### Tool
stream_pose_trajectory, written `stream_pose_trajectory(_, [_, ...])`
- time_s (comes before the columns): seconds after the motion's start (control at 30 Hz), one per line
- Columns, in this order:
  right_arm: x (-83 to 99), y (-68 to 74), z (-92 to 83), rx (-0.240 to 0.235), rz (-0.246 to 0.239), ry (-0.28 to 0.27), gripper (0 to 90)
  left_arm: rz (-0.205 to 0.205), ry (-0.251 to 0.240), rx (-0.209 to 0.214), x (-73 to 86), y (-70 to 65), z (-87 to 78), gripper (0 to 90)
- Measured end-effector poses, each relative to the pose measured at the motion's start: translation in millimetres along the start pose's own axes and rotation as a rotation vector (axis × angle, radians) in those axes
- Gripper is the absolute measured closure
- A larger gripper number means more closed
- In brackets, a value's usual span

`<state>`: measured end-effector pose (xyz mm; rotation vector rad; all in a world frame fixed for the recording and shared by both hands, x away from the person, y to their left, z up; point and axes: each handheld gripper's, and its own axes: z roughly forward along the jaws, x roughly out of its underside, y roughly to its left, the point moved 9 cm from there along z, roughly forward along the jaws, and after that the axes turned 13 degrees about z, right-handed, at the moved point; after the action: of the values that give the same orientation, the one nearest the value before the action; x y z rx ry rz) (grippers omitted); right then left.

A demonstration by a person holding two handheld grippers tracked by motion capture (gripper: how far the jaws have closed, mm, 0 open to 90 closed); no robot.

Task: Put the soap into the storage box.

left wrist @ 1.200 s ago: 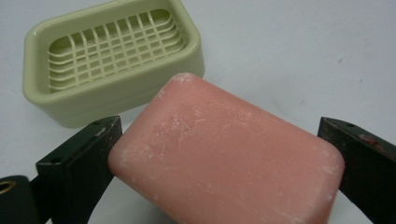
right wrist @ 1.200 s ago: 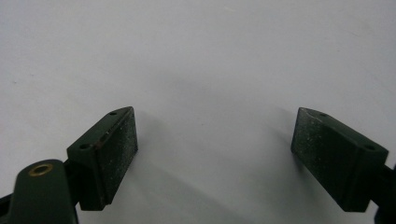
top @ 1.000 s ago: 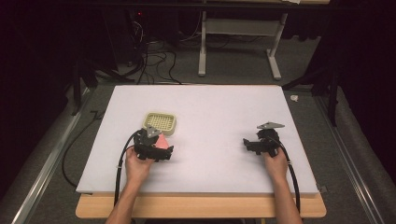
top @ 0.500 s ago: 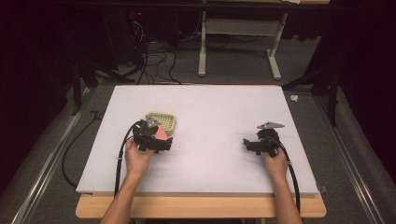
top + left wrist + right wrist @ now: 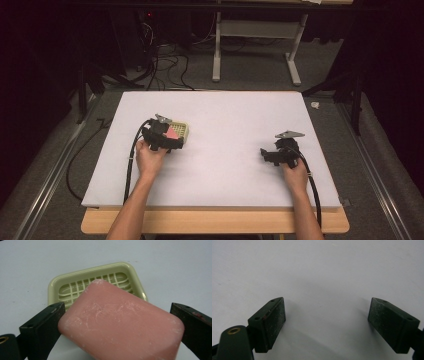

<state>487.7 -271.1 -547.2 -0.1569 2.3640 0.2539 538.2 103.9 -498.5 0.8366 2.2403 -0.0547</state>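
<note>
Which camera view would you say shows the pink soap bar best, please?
The left gripper view: the pink soap bar looms close between the left gripper jaws, above the soap dish. The high view gives a small pink patch; the right gripper view shows bare table.

Two black tools are seen, the left tool [image 5: 161, 136] and the right tool [image 5: 280, 151], each topped by a grey three-cornered plate and trailed by a black cable. Flat, rectangular black jaws with small screw holes along their top edges are shown in both gripper views, scuffed with pale specks, and a brass-ringed hole is seen at the lower left. Bare forearms without sleeves are seen.
</note>
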Motion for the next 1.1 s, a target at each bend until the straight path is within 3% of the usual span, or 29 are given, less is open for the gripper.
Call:
stream_pose_trajectory(0.27, [0.0, 0.0, 0.0, 0.0, 0.0, 0.0, 15.3, -0.046, 0.023, 0.0, -0.7, 7.1, 16.9, 3.2])
stream_pose_trajectory(0.3, [0.0, 0.0, 0.0, 0.0, 0.0, 0.0, 15.3, -0.076, 0.016, 0.002, -2.1, 10.0, 20.5, 3.2])
stream_pose_trajectory(0.37, [0.0, 0.0, 0.0, 0.0, -0.001, 0.0, 15.3, -0.094, 0.017, 0.001, -2.9, 12.3, 23.4, 3.2])
stream_pose_trajectory(0.8, [0.0, 0.0, 0.0, 0.0, -0.001, 0.0, 15.3, -0.146, 0.033, -0.017, -1.6, 18.0, 37.5, 3.0])
stream_pose_trajectory(1.1, [0.0, 0.1, 0.0, 0.0, 0.0, 0.0, 15.3, -0.148, 0.033, -0.045, -2.1, 19.0, 39.6, 2.9])
